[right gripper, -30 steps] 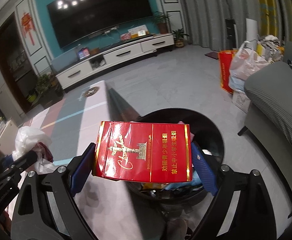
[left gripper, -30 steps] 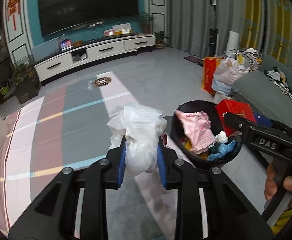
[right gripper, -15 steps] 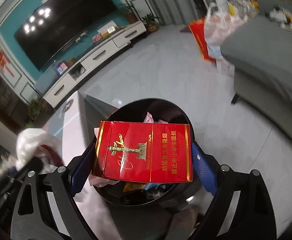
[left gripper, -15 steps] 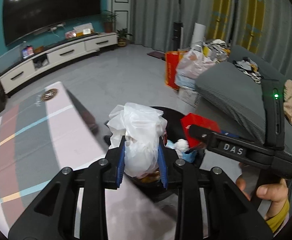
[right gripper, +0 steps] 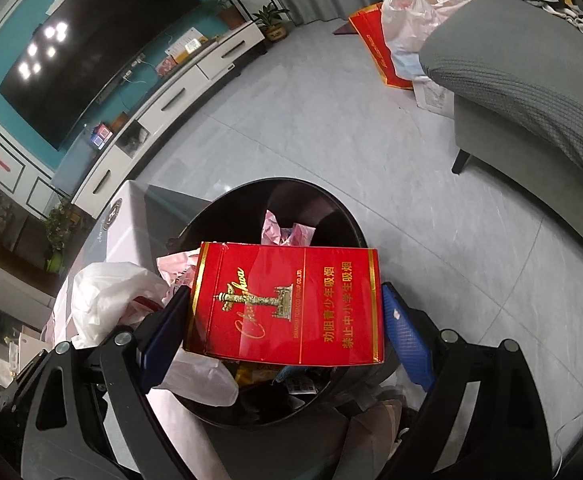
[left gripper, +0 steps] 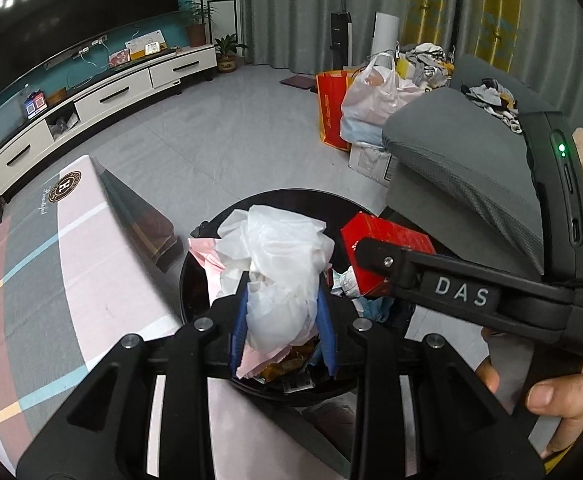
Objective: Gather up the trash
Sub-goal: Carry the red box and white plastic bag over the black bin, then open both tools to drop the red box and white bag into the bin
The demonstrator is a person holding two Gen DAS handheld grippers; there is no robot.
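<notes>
Now both grippers hang over the black trash bin (left gripper: 195,276), having shifted off the striped worktop (left gripper: 71,264) toward it since the earlier frames. Left gripper (left gripper: 282,320) jaws are clamped on the crumpled white plastic bag (left gripper: 279,264), held above the bin's mouth; the bag bulges slightly more between the blue pads. Right gripper (right gripper: 287,320) jaws grip the red cigarette carton (right gripper: 287,304) flat across the bin opening, rolled compared with before. Pink and blue litter (right gripper: 287,232) lies inside. A grey sofa (right gripper: 531,60) stands nearby.
</notes>
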